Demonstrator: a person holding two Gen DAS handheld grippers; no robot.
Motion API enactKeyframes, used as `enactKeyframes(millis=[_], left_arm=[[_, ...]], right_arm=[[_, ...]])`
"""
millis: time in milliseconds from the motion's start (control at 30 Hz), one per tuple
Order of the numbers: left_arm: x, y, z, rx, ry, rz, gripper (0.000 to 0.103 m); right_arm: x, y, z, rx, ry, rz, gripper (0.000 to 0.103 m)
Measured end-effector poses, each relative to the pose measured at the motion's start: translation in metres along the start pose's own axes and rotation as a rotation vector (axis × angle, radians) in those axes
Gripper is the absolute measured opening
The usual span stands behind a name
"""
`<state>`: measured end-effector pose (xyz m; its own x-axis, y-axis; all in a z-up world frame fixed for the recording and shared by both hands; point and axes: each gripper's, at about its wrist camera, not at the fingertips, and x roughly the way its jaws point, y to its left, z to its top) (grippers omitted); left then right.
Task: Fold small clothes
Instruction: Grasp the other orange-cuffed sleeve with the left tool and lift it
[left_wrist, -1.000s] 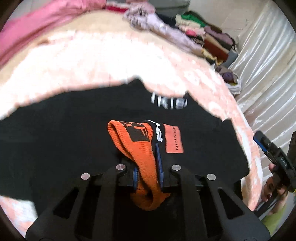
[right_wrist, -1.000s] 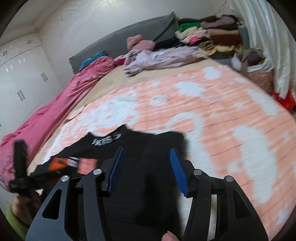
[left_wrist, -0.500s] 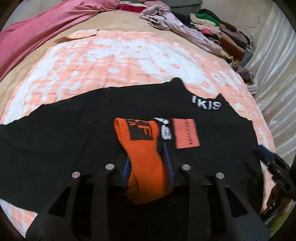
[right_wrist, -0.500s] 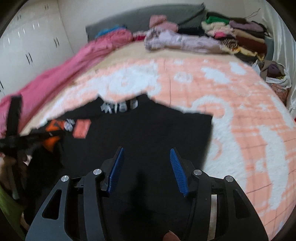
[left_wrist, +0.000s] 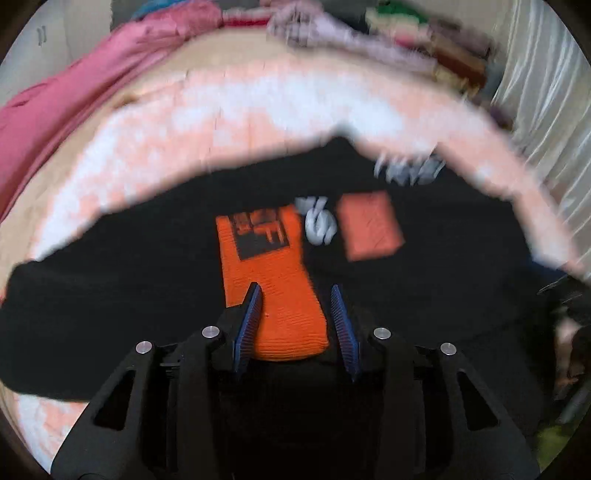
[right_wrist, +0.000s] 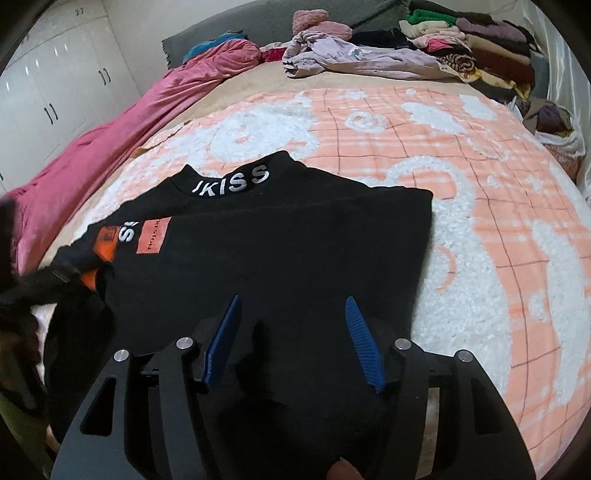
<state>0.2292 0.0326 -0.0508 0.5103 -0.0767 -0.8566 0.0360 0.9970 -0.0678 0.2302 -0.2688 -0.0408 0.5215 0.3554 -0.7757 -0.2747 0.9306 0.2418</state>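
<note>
A black top (right_wrist: 295, 240) with white collar lettering (right_wrist: 232, 182) lies spread on the orange-and-white blanket (right_wrist: 480, 221). Its sleeve is folded across the chest, and the orange cuff (left_wrist: 273, 295) lies flat beside an orange patch (left_wrist: 369, 225). My left gripper (left_wrist: 294, 288) straddles the cuff and its jaws are opening. The blue pads stand beside the cuff without pressing it. This view is blurred. My right gripper (right_wrist: 292, 298) hovers over the top's lower right part. Its jaws are opening with nothing between them. The cuff (right_wrist: 105, 245) also shows at the left of the right wrist view.
A pink quilt (right_wrist: 110, 125) runs along the bed's left side. A lilac garment (right_wrist: 351, 55) and a stack of folded clothes (right_wrist: 480, 48) lie at the far end. White wardrobe doors (right_wrist: 44, 92) stand at left, and a pale curtain (left_wrist: 546, 110) hangs at right.
The left jaws have opened off the orange cuff, which now lies flat on the top. The right gripper has come lower over the black top, with its jaws slightly wider.
</note>
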Motion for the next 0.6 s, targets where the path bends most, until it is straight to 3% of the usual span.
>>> enactKeyframes(millis=[100,233,400,600], left_arm=[[-0.005,-0.001,-0.001,0.013,-0.031,0.004,0.033],[-0.028,0.008,0.002,-0.032,-0.056,-0.056,0.035],[-0.054,0.012,0.000,-0.033,-0.101,-0.062,0.045],[-0.081,0.044,-0.005,-0.094,-0.132,-0.040,0.048]], right_arm=[[-0.015,-0.012,-0.004,0.056,-0.034,0.070,0.057],[-0.049,-0.024,-0.003,0.087,-0.096,0.075,0.058],[-0.108,-0.031,0.007,0.061,-0.166,0.033,0.062],[-0.171,-0.037,0.028,0.032,-0.235,-0.013,0.062]])
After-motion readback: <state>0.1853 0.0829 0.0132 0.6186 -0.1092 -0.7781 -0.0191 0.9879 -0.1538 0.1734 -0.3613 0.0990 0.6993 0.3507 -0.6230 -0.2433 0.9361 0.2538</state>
